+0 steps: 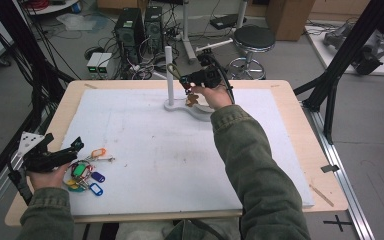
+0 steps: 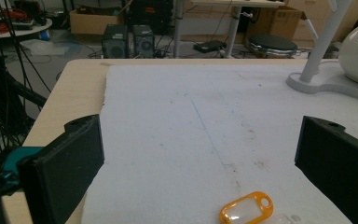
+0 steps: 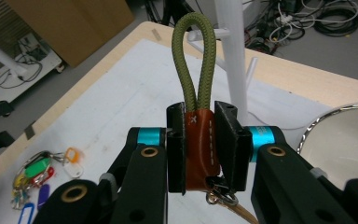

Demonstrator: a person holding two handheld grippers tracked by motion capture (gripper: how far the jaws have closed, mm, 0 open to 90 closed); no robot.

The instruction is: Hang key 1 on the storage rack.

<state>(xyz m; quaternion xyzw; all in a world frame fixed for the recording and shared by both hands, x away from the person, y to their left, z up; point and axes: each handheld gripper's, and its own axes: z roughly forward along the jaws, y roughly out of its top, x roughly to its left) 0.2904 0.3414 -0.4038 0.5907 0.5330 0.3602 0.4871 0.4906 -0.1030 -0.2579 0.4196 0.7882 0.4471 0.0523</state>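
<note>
Olive cord loop [image 3: 196, 56] rose beside the white stand [image 3: 233, 56], its leather tab [image 3: 200, 144] clamped in the right gripper [image 3: 201, 144]; left gripper [image 2: 196, 154] gaped wide, empty, behind an orange tag [image 2: 247, 208].

Light is even and soft in all three views, cool and slightly dim, coming from overhead. The white mat [image 1: 180, 150] on the surface reads pale grey-blue without glare. In the right gripper view a bright rim of reflection [image 3: 328, 114] glints just right of the right hand-held gripper [image 3: 200, 144], whose near black body is slightly soft. In the left gripper view the jaws of the left hand-held gripper [image 2: 200, 154] blur; the floor beyond is grainy.
</note>
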